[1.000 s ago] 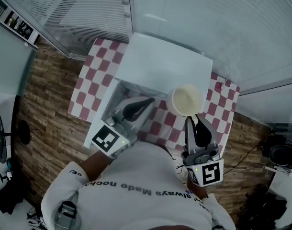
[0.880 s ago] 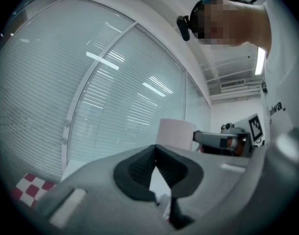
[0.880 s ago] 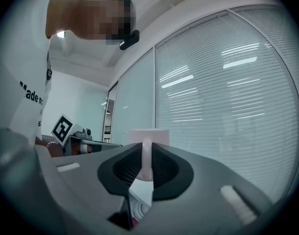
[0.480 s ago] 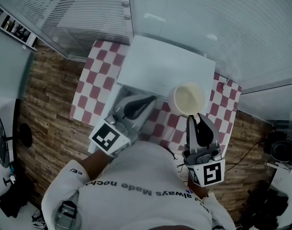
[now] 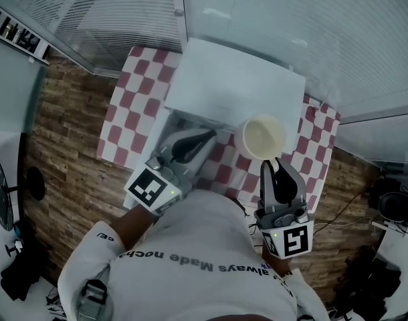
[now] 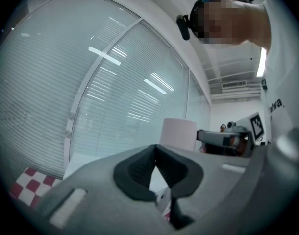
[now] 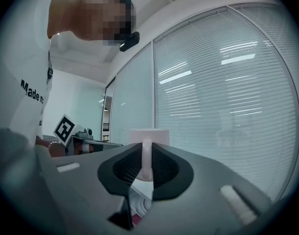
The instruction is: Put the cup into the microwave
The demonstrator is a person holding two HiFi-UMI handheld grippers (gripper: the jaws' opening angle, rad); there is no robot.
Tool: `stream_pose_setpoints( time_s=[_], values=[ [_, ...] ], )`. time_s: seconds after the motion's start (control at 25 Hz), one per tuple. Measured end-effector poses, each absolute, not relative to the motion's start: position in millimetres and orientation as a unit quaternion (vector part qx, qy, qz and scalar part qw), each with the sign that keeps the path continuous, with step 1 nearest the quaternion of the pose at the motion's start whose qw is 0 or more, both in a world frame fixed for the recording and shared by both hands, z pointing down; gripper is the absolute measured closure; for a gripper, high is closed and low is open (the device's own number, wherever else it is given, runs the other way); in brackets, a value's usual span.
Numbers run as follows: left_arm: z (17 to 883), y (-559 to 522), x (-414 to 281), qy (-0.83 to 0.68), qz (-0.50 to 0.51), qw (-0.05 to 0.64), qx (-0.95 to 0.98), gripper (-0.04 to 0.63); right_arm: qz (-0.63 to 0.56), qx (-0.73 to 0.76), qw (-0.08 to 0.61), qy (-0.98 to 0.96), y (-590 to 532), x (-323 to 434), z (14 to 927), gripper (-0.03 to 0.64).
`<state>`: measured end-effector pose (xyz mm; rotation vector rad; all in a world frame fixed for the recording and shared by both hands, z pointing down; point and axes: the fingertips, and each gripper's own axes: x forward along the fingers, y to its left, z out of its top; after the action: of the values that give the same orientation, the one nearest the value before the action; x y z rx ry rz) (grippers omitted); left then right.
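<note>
A cream cup (image 5: 263, 138) hangs above the red-and-white checked table, just in front of the white microwave (image 5: 237, 85). My right gripper (image 5: 274, 162) is shut on the cup's handle (image 7: 146, 160); the cup body (image 7: 149, 136) shows beyond the jaws. The microwave's door (image 5: 142, 164) looks swung open to the left. My left gripper (image 5: 209, 138) hovers by that opening with its jaws closed tip to tip and nothing visibly held. In the left gripper view (image 6: 156, 151) the cup (image 6: 179, 133) stands past the tips, beside the right gripper (image 6: 228, 141).
The checked tablecloth (image 5: 130, 105) covers a small table against a glass wall with blinds (image 5: 291, 25). Wood-pattern floor (image 5: 70, 146) lies to the left, and dark gear with cables (image 5: 391, 209) sits at the right.
Almost nothing has changed: both grippers and the cup keep their places relative to the microwave, and only the head view shifts slightly.
</note>
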<state>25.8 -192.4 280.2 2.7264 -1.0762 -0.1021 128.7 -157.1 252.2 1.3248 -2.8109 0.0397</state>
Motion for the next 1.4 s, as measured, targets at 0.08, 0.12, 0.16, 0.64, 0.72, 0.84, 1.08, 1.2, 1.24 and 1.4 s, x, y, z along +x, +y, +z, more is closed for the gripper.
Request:
stream_pose_setpoints(
  time_s=[0.08, 0.12, 0.16, 0.64, 0.72, 0.84, 1.08, 1.2, 1.24, 1.4],
  values=[
    [284.0, -189.6, 24.7, -0.366, -0.034, 0.108, 0.924, 0.591, 0.017, 0.423, 0.020, -0.906, -153.1, 126.6, 258.0, 0.578],
    [285.5, -188.1, 24.3, -0.366, -0.034, 0.110, 0.923, 0.591, 0.019, 0.421, 0.022, -0.906, -151.0, 125.1, 260.3, 0.578],
    [286.9, -186.6, 24.0, -0.367, -0.034, 0.112, 0.923, 0.591, 0.020, 0.419, 0.023, -0.907, -149.0, 123.6, 262.2, 0.578],
    [326.4, -162.9, 34.2, -0.369, -0.025, 0.148, 0.917, 0.591, 0.044, 0.410, 0.044, -0.910, -129.9, 119.5, 306.5, 0.578],
    [335.7, -158.3, 34.5, -0.370, -0.022, 0.156, 0.916, 0.591, 0.047, 0.409, 0.049, -0.910, -126.8, 118.7, 317.3, 0.578],
    [349.4, -153.2, 32.7, -0.374, -0.017, 0.161, 0.913, 0.591, 0.055, 0.408, 0.053, -0.910, -122.6, 117.1, 334.0, 0.578],
    [376.8, -150.5, 25.2, -0.387, -0.010, 0.147, 0.910, 0.591, 0.062, 0.403, 0.060, -0.911, -115.9, 109.5, 367.0, 0.578],
    [387.3, -153.4, 24.9, -0.393, -0.010, 0.150, 0.907, 0.591, 0.069, 0.406, 0.059, -0.909, -117.8, 106.1, 381.8, 0.578],
    [391.5, -154.2, 24.4, -0.394, -0.009, 0.149, 0.907, 0.591, 0.072, 0.409, 0.057, -0.908, -119.5, 105.2, 386.4, 0.578],
    [413.4, -158.8, 21.3, -0.395, -0.001, 0.145, 0.907, 0.591, 0.073, 0.404, 0.066, -0.909, -122.4, 99.1, 413.1, 0.578]
  ],
)
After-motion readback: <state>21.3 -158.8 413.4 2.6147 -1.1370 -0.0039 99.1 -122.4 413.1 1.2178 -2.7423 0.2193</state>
